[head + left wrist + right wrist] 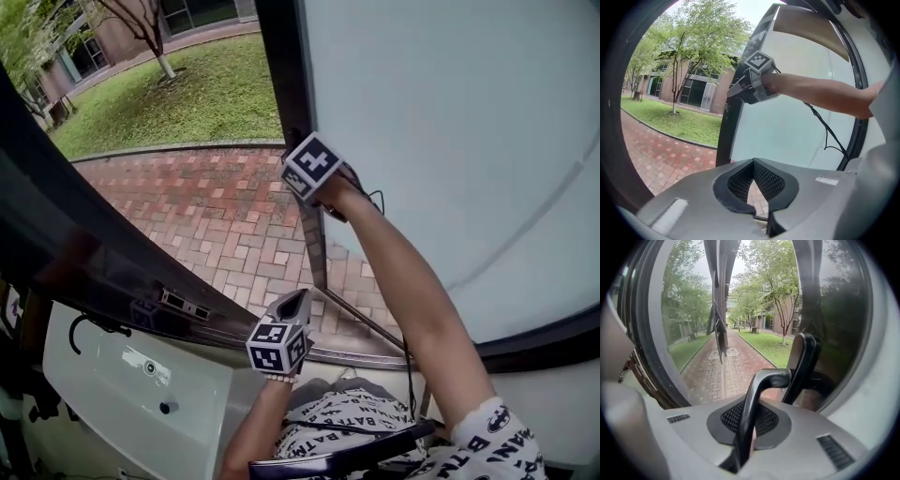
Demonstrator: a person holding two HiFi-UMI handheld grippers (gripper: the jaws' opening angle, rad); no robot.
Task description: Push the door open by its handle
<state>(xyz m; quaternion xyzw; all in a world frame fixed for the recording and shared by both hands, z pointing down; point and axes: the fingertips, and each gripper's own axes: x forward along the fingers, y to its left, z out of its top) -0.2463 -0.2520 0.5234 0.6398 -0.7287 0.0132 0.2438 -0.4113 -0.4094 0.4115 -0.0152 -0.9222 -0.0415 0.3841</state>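
The door [450,141], a frosted pane in a dark frame, stood open over the brick path [216,216]. At the door's free edge, the right gripper [733,92] had its fingers clamped on the handle [761,390], a dark lever that ran up between them and bent over at its top. The left gripper [292,305] hung below that edge of the door, apart from it, pointing out at the path. Its fingers met at the tips with nothing held. Beyond the door lay a lawn [178,94] and trees [693,28].
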